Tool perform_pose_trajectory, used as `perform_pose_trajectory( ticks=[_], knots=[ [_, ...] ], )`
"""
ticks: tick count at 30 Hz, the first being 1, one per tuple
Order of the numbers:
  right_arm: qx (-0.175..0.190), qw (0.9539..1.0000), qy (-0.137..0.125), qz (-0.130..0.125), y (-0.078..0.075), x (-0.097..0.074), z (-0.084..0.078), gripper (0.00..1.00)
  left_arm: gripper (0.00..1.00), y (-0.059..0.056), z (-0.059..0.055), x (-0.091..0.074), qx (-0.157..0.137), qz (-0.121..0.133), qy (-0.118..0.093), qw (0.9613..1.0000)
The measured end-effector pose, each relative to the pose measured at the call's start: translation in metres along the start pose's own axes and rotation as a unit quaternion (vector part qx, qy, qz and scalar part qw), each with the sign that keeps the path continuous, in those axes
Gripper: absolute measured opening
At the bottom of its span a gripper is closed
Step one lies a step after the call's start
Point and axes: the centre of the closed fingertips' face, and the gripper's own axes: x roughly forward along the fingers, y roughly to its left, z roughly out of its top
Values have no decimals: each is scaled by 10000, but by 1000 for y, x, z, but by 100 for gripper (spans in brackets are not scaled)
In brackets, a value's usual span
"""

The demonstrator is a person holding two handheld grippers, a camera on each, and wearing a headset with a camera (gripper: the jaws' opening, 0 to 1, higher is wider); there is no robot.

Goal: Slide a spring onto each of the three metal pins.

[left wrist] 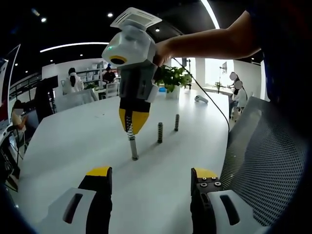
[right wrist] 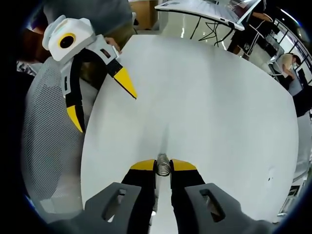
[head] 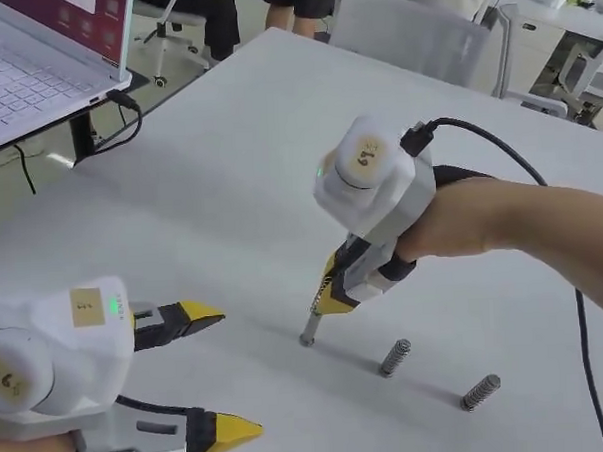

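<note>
**Right gripper** [head: 330, 297]: your jaws are pinched on a small coil spring [right wrist: 164, 165]. They grip it across its sides near the upper end, and the lower coils hang free below the yellow tips. The spring hangs directly over the bare pin [left wrist: 133, 150], which stands upright on the white table [head: 230, 189]. Its bottom coil is at the pin's top. Whether it has started down the shaft cannot be told.

**Left gripper** [head: 218, 370]: your jaws are spread and hold nothing. The gripper hovers near the work, apart from the pin.

**Progress:** the nearer sprung pin [head: 394, 357] and the farther sprung pin [head: 480, 391] stand in a row beyond the bare one, each wearing its spring. By judgement, this is the last of the three.

**Handling:** the spring looks light, of thin wire. Expect it to be soft along its length, to bow under a hard squeeze, and to slip out sideways.
- Grip lightly across the upper coils and leave the bottom coils free to find the pin.
- Hold the spring's axis in line with the pin.
- Avoid side load, since the pin's footing is too small to judge.
</note>
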Motion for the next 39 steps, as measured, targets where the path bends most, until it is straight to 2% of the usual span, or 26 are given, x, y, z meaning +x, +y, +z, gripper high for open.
perform_pose_trajectory(
  ticks=[11, 20, 39],
  knots=[
    [-4, 10000, 32, 35, 3, 2, 1, 8, 61, 0, 0, 1, 6, -21, 8, 10000],
    [-31, 9998, 158, 84, 5, 14, -2, 8, 61, -1, -2, 1, -3, -26, 12, 10000],
    [32, 9995, 245, 183, 13, 44, -13, 8, 60, 1, -2, 2, -10, -29, 34, 10000]
  ],
)
